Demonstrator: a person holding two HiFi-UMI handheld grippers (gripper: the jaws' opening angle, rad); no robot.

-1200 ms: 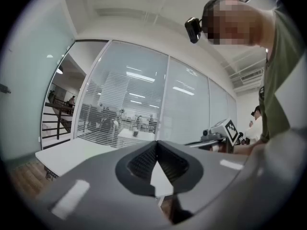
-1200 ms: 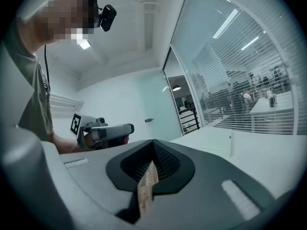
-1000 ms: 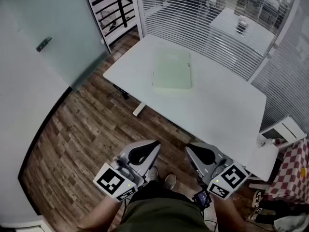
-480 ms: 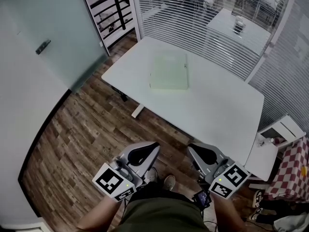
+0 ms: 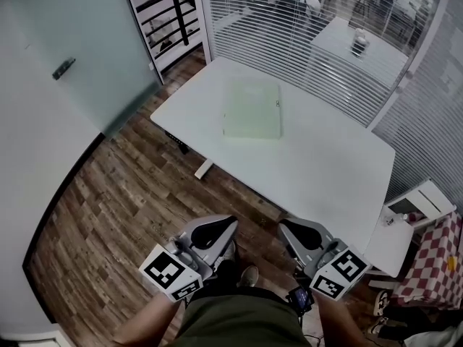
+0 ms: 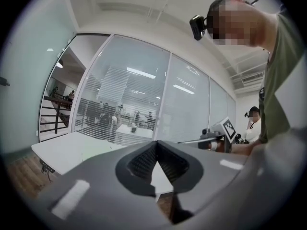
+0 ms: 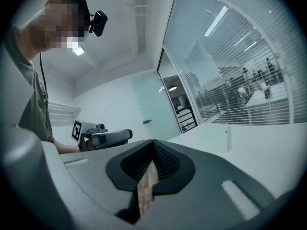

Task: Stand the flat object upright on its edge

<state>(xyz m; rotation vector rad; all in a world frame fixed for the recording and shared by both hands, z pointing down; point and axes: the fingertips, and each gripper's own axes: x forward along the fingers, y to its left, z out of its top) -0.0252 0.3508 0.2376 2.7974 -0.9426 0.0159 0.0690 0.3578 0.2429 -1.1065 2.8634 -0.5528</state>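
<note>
In the head view, the flat object, a pale green folder-like slab, is lying on its broad face on the far left part of the white table, so by my reading nothing of the task is done. The reach, the grip on an edge and the tipping upright are all waiting. The left gripper and the right gripper are hovering low by the person's waist over the wooden floor, short of the table's near edge and well apart from the object. In the left gripper view, the jaws are meeting at their tips with nothing between them; only a sliver of table and floor is showing through the notch behind. In the right gripper view, the jaws are likewise pressing together and carrying nothing, a strip of floor is showing through the slit, and the object is appearing beyond as a pale slab resting flat on the tabletop.
</note>
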